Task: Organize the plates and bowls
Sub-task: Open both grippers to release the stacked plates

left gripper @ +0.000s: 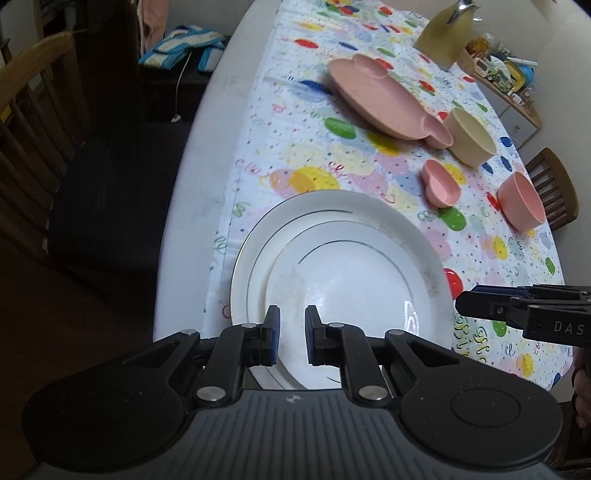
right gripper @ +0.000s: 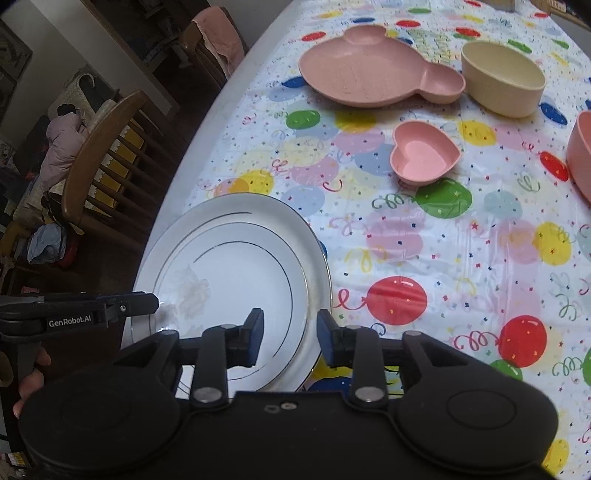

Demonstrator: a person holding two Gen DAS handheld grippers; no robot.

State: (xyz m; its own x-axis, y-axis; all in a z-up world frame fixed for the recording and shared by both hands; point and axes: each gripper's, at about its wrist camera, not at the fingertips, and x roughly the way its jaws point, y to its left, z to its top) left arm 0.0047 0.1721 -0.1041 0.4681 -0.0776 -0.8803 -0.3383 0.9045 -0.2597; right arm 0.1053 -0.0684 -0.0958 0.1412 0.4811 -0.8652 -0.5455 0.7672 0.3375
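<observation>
Two white plates are stacked at the near table edge, a smaller one (left gripper: 354, 280) on a larger one (left gripper: 258, 251); the stack also shows in the right wrist view (right gripper: 236, 266). My left gripper (left gripper: 291, 332) is open just above the stack's near rim, holding nothing. My right gripper (right gripper: 290, 338) is open over the stack's right rim, also empty; it shows in the left wrist view (left gripper: 480, 304). Farther back lie a pink bear-shaped plate (right gripper: 362, 70), a cream bowl (right gripper: 502, 81), a pink heart bowl (right gripper: 424, 155) and a pink round bowl (left gripper: 521, 201).
The oval table has a balloon-print cloth (right gripper: 424, 258). Wooden chairs stand at the left (right gripper: 99, 155) and far right (left gripper: 554, 184). A yellow-green object (left gripper: 447, 33) stands at the far end of the table. A cluttered shelf (left gripper: 509, 74) is behind.
</observation>
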